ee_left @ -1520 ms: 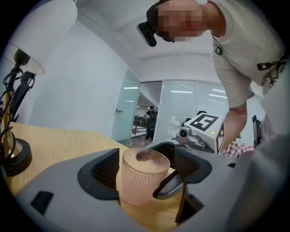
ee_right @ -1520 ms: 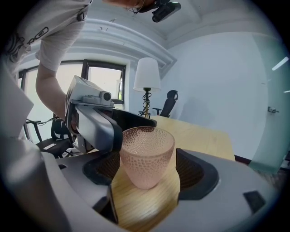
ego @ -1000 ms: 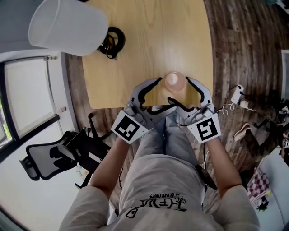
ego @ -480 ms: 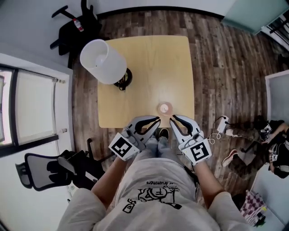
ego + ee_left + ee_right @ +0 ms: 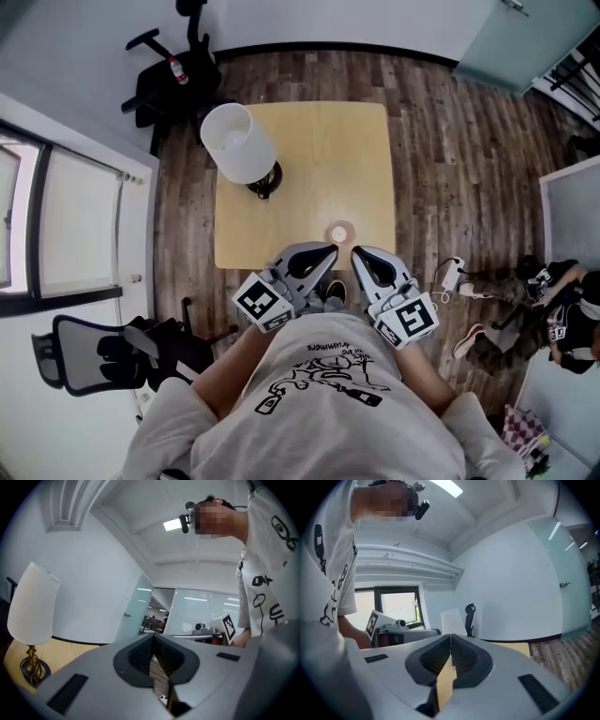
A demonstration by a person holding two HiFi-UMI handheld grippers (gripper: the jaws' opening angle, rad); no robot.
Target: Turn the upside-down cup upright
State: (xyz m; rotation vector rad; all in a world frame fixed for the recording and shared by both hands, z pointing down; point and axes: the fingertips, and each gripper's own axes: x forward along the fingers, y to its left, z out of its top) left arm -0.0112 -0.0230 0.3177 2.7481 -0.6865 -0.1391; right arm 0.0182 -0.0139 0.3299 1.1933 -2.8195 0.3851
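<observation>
A small pinkish cup (image 5: 339, 233) stands on the yellow wooden table (image 5: 309, 159), close to its near edge; from this high up I cannot tell which way up it is. Both grippers hover near the person's chest, this side of the table edge and well above it. The left gripper (image 5: 329, 250) and the right gripper (image 5: 356, 253) have just closed and are shut with nothing between their jaws. In the left gripper view the ribbed pads (image 5: 140, 654) meet, and so do the pads (image 5: 461, 657) in the right gripper view. Neither gripper view shows the cup.
A lamp with a white shade (image 5: 239, 142) stands on the table's far left corner. A black office chair (image 5: 103, 352) sits on the left, another chair (image 5: 173, 66) beyond the table. A power strip with cables (image 5: 450, 277) and shoes lie on the wooden floor at right.
Both grippers have risen from around the cup and shut empty. The cup stays on the table. The head view has climbed, so the table looks smaller and farther away.
</observation>
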